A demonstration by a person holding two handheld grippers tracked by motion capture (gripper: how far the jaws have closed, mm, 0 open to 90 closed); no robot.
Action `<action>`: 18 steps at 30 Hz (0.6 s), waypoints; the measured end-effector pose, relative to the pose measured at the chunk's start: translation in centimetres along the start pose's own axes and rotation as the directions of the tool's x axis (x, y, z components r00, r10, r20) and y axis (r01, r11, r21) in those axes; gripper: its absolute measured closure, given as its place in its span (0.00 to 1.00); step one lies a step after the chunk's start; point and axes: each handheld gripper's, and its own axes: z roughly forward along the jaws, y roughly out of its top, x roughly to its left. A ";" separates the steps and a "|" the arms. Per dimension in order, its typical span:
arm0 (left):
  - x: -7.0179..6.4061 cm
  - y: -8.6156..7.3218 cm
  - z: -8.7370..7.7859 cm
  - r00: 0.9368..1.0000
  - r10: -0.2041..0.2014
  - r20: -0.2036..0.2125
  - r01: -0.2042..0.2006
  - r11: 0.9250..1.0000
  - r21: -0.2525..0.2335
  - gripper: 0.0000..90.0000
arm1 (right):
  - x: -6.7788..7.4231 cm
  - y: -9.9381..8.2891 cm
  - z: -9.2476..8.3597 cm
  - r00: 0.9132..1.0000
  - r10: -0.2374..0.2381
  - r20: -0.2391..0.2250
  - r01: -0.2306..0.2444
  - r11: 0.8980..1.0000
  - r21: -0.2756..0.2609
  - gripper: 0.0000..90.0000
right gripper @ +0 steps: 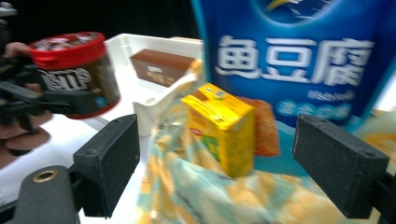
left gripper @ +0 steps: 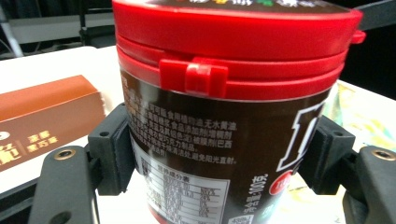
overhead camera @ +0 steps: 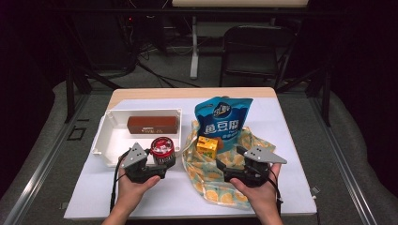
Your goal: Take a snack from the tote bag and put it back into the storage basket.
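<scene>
Two views split it: left gripper (left gripper: pixel 219 154) jaws clamp the glossy red-lidded tub (left gripper: pixel 229 93), while right gripper (right gripper: pixel 233 168) jaws stand apart before the yellow carton (right gripper: pixel 222 126)

Jar (left gripper: pixel 224 140): glossy red plastic lid over a smooth, shiny printed dark label; left claw (left gripper: pixel 219 158) pads: matt black, finely grained plastic. Pouch (right gripper: pixel 299 60): glossy blue film; small yellow carton (right gripper: pixel 222 126): smooth printed card; brown box (overhead camera: pixel 152 124): matt card. Bin (overhead camera: pixel 105 140): smooth white plastic; cloth (overhead camera: pixel 211 183): soft printed fabric, creased; table (overhead camera: pixel 94 197): matt pale surface.

A brown box (overhead camera: pixel 152 124) lies in the white bin (overhead camera: pixel 106 133) (blue pouch (overhead camera: pixel 222 121) stands alongside).
</scene>
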 end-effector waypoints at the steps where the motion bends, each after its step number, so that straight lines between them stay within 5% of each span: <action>1: 0.3 0.0 -0.1 1.000 0.000 -0.011 0.000 1.000 0.004 0.29 | -0.2 -0.1 0.0 1.000 0.007 0.006 -0.007 1.000 -0.005 0.17; 18: 3.2 -1.6 0.1 0.988 -0.075 -0.137 0.075 0.997 -0.001 0.29 | -4.8 -3.2 -2.5 0.989 0.050 0.137 -0.053 0.998 0.019 0.17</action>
